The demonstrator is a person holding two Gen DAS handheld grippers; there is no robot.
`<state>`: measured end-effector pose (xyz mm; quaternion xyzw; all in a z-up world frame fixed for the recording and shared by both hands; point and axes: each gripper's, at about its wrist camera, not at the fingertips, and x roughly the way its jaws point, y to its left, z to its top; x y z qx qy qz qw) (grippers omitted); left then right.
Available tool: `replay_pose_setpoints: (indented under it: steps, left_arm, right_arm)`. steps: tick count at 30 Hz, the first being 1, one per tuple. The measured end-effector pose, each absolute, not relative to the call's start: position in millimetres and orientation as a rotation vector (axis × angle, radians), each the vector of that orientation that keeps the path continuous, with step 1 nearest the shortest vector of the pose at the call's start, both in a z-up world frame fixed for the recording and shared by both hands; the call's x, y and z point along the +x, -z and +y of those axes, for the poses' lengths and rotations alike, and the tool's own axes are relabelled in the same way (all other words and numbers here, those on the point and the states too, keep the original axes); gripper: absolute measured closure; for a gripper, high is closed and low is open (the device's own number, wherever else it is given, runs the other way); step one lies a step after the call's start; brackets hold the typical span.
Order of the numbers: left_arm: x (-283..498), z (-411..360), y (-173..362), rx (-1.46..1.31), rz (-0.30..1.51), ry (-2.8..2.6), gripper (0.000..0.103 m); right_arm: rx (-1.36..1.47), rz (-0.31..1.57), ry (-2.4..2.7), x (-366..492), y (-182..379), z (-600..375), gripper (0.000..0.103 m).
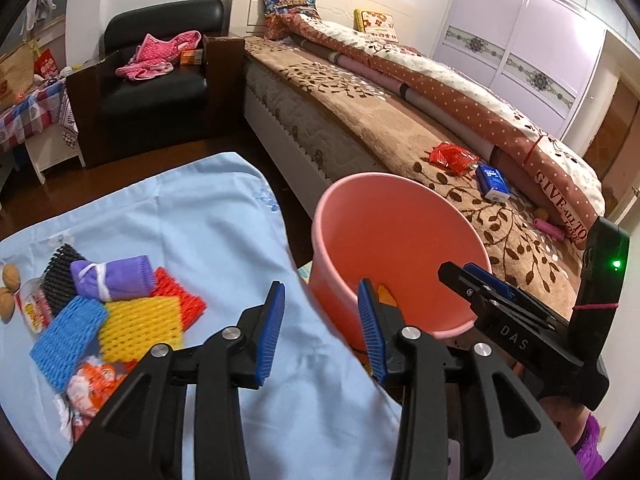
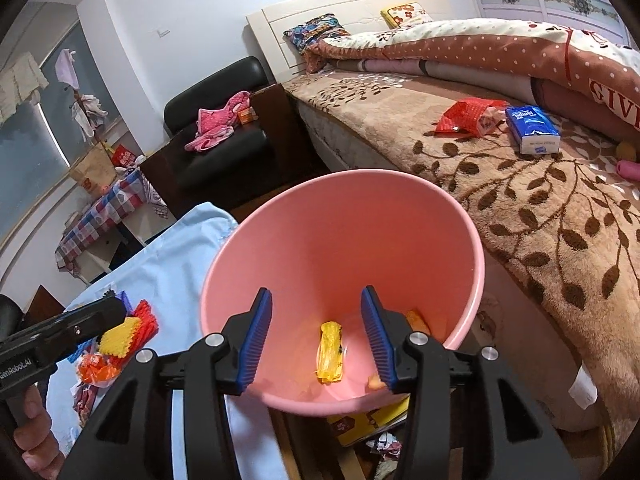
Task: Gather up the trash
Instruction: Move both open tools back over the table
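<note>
Fingers of the right gripper (image 2: 316, 338) are seen spread and empty over the round pink plastic bin (image 2: 248, 240), where a yellow crinkled wrapper (image 2: 330, 354) lies, long axis pointing away. The left gripper (image 1: 322, 330) is likewise released. Foam fruit nets (image 1: 138, 326) on the pale blue cloth (image 1: 224, 220) are judged light and squashy, best pinched at an edge.

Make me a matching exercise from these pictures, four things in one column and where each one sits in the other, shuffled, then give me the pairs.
Things
1. yellow crinkled wrapper
2. blue tissue pack
3. pink dotted garment
4. purple folded cloth

Places
A. on the black armchair
B. on the foam nets over the light blue sheet
C. inside the pink plastic bucket
D. on the brown leaf-patterned bed cover

Pairs: 1-C, 2-D, 3-A, 4-B
</note>
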<state>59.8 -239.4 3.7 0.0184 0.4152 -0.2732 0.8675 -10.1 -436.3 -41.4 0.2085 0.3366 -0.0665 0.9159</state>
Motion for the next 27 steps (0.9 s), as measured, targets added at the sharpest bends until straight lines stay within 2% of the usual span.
replay_pose_setpoints:
  steps: [27]
  left_arm:
    - [34, -124, -3, -0.018, 0.866, 0.440, 0.064]
  right_arm:
    - [0.400, 0.706, -0.012, -19, 25, -363, 0.053]
